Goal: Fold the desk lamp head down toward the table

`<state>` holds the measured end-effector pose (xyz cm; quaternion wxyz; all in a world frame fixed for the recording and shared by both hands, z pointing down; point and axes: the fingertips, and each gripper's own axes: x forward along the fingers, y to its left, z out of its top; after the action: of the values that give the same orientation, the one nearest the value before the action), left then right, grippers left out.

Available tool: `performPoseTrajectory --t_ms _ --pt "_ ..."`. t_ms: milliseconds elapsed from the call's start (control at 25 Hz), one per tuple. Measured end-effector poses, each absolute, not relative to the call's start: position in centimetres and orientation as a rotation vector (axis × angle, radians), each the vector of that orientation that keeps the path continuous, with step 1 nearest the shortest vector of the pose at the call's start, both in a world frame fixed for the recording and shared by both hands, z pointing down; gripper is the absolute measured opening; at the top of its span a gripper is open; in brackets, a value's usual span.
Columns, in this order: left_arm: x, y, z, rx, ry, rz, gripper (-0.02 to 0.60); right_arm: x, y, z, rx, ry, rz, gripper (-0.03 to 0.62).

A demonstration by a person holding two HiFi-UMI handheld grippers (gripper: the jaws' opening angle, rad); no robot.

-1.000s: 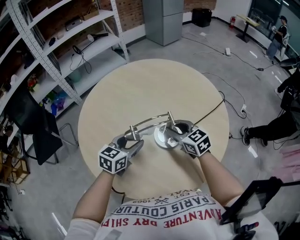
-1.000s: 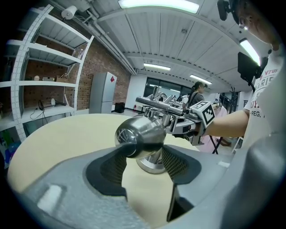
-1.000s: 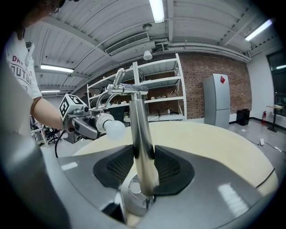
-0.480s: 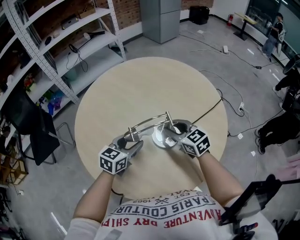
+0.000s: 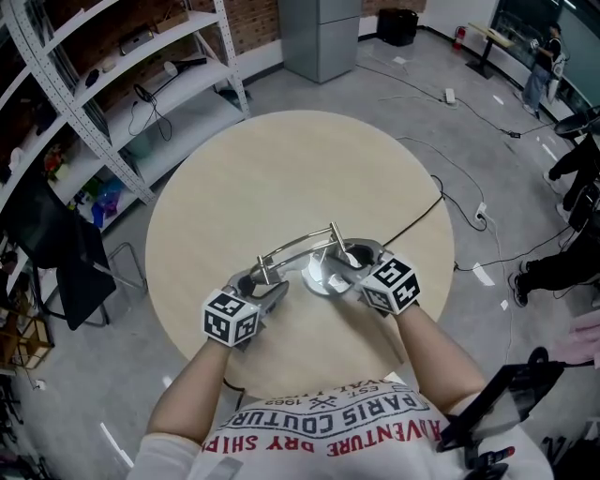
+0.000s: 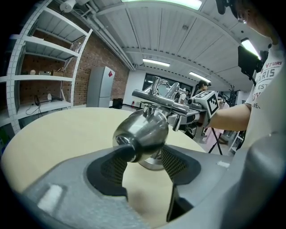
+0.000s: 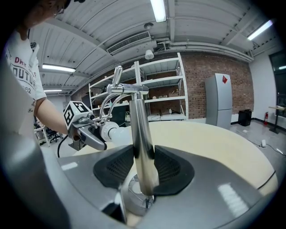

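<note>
Our left gripper [image 6: 145, 165] squeezes the shiny lamp head [image 6: 142, 130], and our right gripper [image 7: 143, 168] squeezes the lamp pole [image 7: 136, 125] on the round table [image 5: 281, 178].

Bright even light from ceiling strip lights [image 7: 158, 10], soft shadows on the tabletop [image 5: 281, 178], fisheye edges darkened, near foreground blurred.

Head view steeply overhead — gripper views close, facing across the desk lamp [image 5: 322, 276].

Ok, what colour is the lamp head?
The lamp head is shiny silver; clearest in the left gripper view.
</note>
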<state>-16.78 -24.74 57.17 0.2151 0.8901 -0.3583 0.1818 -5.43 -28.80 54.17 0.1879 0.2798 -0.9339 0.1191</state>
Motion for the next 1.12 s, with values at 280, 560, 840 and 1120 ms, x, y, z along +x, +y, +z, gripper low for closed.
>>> performPoseTrajectory --t_ms 280,560,840,1120 --pt "-16.1 -24.7 58.2 2.450 -0.976 0.541 0.230 -5.3 -28.6 54.2 0.767 -2.635 0.332 0.143" --pt "-15.9 -25.2 58.5 2.414 -0.966 0.531 0.230 -5.8 -28.8 53.4 0.758 -2.643 0.353 0.144" --pt "-15.3 -25.3 59.3 2.379 -0.965 0.534 0.230 -5.7 -28.7 53.5 0.761 -2.640 0.357 0.144" --pt "-14.5 -25.5 59.7 2.382 -0.943 0.542 0.230 -5.4 -28.8 53.4 0.774 -2.645 0.369 0.144"
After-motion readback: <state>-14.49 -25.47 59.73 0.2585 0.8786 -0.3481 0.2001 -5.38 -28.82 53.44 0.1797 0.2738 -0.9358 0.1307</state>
